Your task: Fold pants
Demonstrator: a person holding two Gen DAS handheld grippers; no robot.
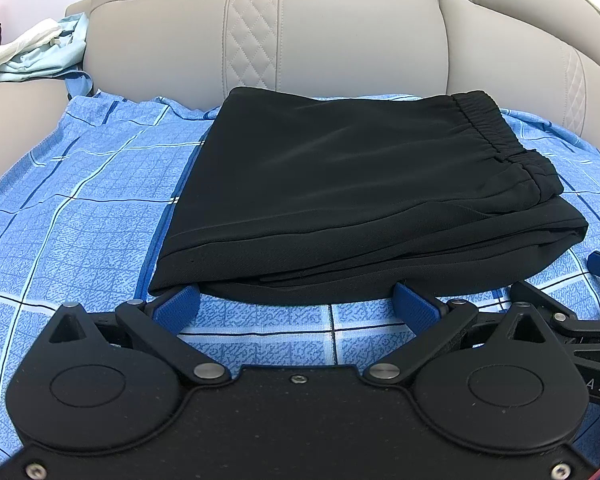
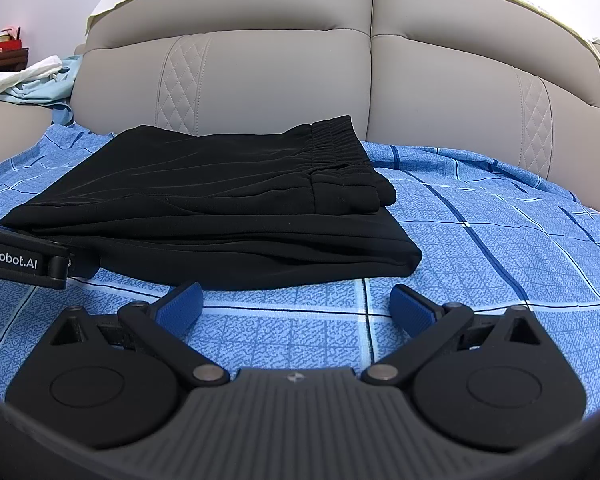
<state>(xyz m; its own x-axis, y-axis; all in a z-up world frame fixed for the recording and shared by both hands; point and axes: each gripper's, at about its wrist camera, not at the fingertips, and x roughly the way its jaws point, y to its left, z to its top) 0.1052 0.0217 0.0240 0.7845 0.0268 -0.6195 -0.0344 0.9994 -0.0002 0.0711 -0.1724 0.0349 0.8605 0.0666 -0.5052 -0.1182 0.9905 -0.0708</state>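
Black pants [image 1: 340,184] sat folded in a compact stack on the blue checked sheet [image 1: 80,208], elastic waistband [image 1: 496,132] on the top layer facing right, folded edges toward both cameras. Stack was in front of the beige padded headboard [image 1: 340,40].

Left tongs [image 1: 298,306] were spread wide, nothing between them. Blue pads [image 1: 180,306] sat right at the near edge of the stack, left pad tip touching or just under the bottom layer; couldn't tell which.

Right tongs [image 2: 296,306] were also spread wide and empty, resting low over the sheet just beside the stack's near right corner, not touching the pants [image 2: 204,208]. From the right wrist view, part of the left tool body [image 2: 24,258] showed at the left edge against the stack.

Loose pale blue and white clothes [image 1: 32,52] lay piled at far left, well apart from the pants.
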